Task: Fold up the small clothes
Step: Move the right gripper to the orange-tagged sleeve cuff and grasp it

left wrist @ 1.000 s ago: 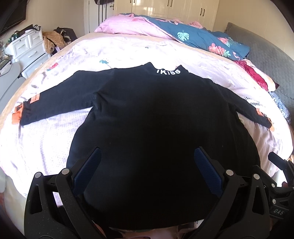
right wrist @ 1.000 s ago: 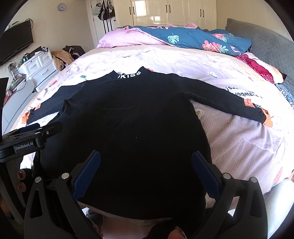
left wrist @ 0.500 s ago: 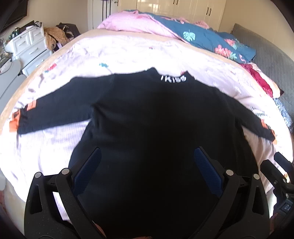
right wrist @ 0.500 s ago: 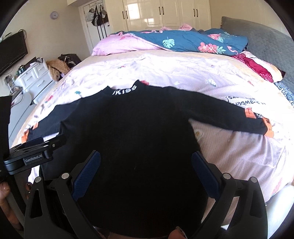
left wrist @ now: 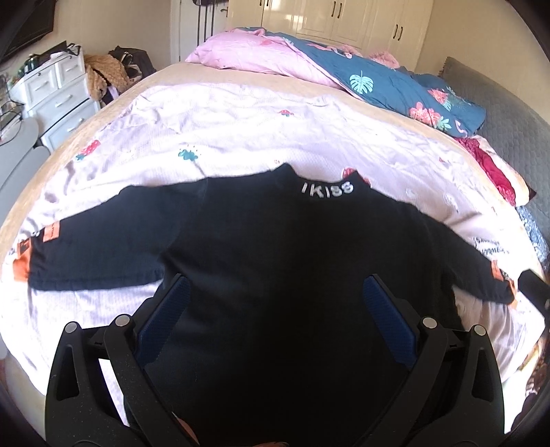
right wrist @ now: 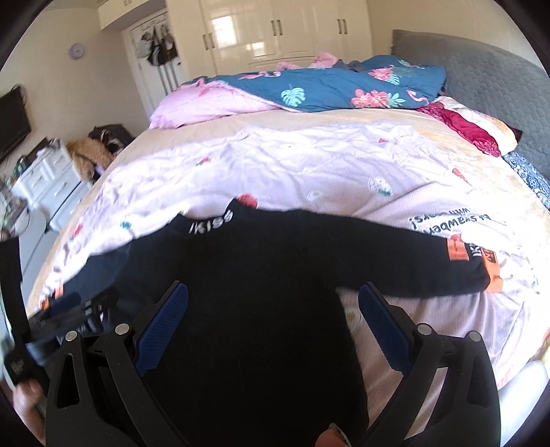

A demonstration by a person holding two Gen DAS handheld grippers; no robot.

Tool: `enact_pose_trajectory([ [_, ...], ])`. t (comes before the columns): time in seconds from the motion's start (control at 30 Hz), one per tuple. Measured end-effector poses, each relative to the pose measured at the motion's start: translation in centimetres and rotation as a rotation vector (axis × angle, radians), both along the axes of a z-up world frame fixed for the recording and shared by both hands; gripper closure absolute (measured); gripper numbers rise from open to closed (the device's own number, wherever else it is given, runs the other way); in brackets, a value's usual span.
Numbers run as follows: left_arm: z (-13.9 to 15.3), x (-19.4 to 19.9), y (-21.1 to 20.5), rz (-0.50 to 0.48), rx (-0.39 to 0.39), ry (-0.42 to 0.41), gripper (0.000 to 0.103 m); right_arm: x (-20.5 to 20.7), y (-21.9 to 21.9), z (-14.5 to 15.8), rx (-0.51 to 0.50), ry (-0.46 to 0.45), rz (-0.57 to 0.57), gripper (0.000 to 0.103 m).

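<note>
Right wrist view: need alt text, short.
A black long-sleeved top with a white-lettered collar lies flat, sleeves outspread, on a pale pink bedsheet. The right gripper, blue-padded jaws apart, frames its body; the left gripper shows blurred at left. A blue floral duvet is heaped beyond.

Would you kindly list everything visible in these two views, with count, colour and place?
sweater: one, black with white collar lettering and orange cuff patches, spread flat on the bed, sleeves out
sheet: one, pale pink with small prints, under the sweater
duvet: one, blue floral with pink lining, heaped at the far side
headboard: one, grey quilted, right
red blanket: one, by the headboard
drawers: one unit, white, left of the bed
wardrobe: cream doors, back wall
TV: one, black, left wall
left gripper: black with blue pads, open over the sweater
right gripper: same, open
</note>
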State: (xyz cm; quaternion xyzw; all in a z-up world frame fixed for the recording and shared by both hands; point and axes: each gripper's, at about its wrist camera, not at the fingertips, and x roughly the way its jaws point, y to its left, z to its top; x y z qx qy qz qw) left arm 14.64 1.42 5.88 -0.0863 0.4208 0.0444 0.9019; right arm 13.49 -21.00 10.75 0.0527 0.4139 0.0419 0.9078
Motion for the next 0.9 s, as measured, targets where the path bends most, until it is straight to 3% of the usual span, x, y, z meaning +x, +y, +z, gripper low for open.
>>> enact_pose_trajectory([
  [0.33, 0.1, 4.7, -0.8, 0.002, -0.011, 0.005, 0.008, 5.6, -1.9, -0.5, 0.049, 0.001, -0.168, 0.004],
  [0.5, -1.1, 7.3, -2.1, -0.009, -0.027, 0.038, 0.008, 8.2, -3.5, -2.3, 0.108, 0.030, -0.252, 0.004],
  [0.7, -3.0, 8.7, -3.1, -0.049, -0.022, 0.047, 0.008, 9.1, -6.1, -4.7, 0.079, 0.037, -0.346, 0.004],
  [0.9, -5.4, 9.5, -4.0, -0.087, -0.024, 0.071, 0.008, 9.1, -9.6, -8.4, 0.074, 0.109, -0.430, 0.004],
])
